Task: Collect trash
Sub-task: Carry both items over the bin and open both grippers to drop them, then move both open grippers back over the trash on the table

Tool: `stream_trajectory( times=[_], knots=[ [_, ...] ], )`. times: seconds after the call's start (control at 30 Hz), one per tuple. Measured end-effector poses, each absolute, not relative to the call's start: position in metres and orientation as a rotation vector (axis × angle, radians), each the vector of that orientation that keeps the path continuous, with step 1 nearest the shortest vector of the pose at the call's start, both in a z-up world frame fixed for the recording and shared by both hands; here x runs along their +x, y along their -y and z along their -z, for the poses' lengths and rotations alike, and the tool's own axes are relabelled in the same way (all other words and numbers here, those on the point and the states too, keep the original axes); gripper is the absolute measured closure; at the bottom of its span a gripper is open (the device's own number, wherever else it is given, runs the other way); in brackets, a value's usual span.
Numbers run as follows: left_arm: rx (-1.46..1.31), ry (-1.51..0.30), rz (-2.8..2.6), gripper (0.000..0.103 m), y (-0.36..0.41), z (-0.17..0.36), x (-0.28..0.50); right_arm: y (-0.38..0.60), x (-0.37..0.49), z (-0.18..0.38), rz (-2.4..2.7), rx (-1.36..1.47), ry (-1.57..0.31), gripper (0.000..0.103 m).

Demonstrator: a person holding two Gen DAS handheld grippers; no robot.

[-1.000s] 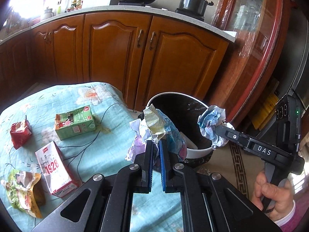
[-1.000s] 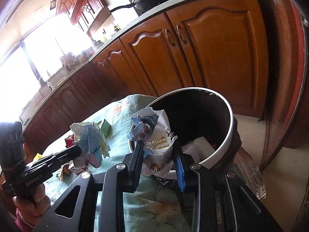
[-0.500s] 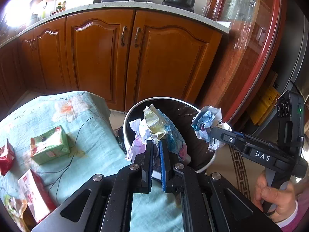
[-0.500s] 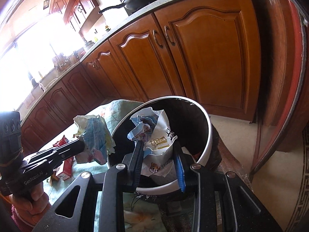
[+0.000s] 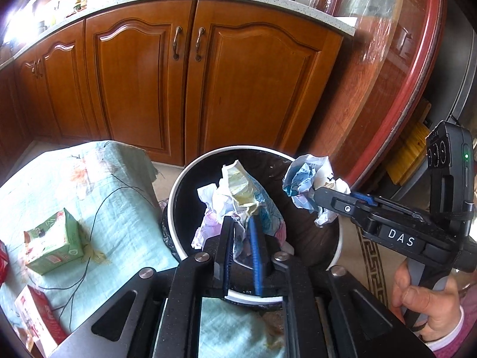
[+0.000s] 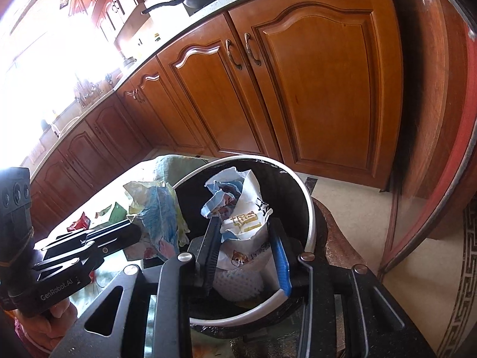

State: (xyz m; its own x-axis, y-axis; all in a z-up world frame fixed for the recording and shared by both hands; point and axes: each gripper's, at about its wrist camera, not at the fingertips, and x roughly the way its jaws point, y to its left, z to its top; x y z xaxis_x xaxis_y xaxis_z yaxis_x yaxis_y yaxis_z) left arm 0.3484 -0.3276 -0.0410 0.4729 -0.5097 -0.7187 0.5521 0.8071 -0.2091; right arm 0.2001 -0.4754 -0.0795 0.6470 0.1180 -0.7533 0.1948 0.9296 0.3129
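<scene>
On my left, the table's pale green cloth (image 5: pixel 119 197) holds trash not yet collected: a green carton (image 5: pixel 53 243), a red-and-white packet (image 5: pixel 35 313) near the bottom edge, and a red wrapper (image 5: pixel 2 261) at the frame's rim.

A second ago my left gripper (image 5: pixel 241 232) stood over the table edge, clamped tight on its crumpled wrapper (image 5: pixel 238 197). It now sits over the mouth of the white-rimmed bin (image 5: pixel 190 179), and its jaws are opening. The wrapper is between the pads, apparently slack; I cannot confirm contact on both sides.

My right gripper (image 6: pixel 244 250) has likewise come from the near rim to well over the bin's dark interior (image 6: pixel 286 197). Its jaws are opening around the printed white paper bag (image 6: pixel 247 223). A gap shows beside the blue pad, so I judge the hold released, with the bag leaning on the black finger (image 6: pixel 210 247). A white dimpled item (image 6: pixel 238 283) already lies in the bin below.

Finding: both pieces are positioned for the drop, with release under way and neither yet clear of the fingers. Remaining work: the three items on the cloth. Risk: light paper may cling to a pad.
</scene>
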Motion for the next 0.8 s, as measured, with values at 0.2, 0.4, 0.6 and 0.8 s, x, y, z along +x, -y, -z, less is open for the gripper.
stream_trajectory(
  times=[0.2, 0.4, 0.6, 0.8],
  knots=[
    [0.027, -0.861, 0.623, 0.055, 0.324, 0.043, 0.346, 0.480, 0.199, 0.081, 0.037, 0.421, -0.871, 0.043],
    [-0.016, -0.872, 0.605, 0.051, 0.299, 0.047, 0.333, 0.474, 0.190, 0.076, 0.020, 0.443, -0.846, 0.030],
    [-0.073, -0.882, 0.579, 0.049, 0.266, 0.048, 0.311, 0.456, 0.177, 0.070, -0.010, 0.452, -0.824, 0.025],
    [-0.108, -0.887, 0.543, 0.049, 0.228, 0.048, 0.288, 0.431, 0.164, 0.068, -0.049, 0.467, -0.820, 0.024]
  ],
)
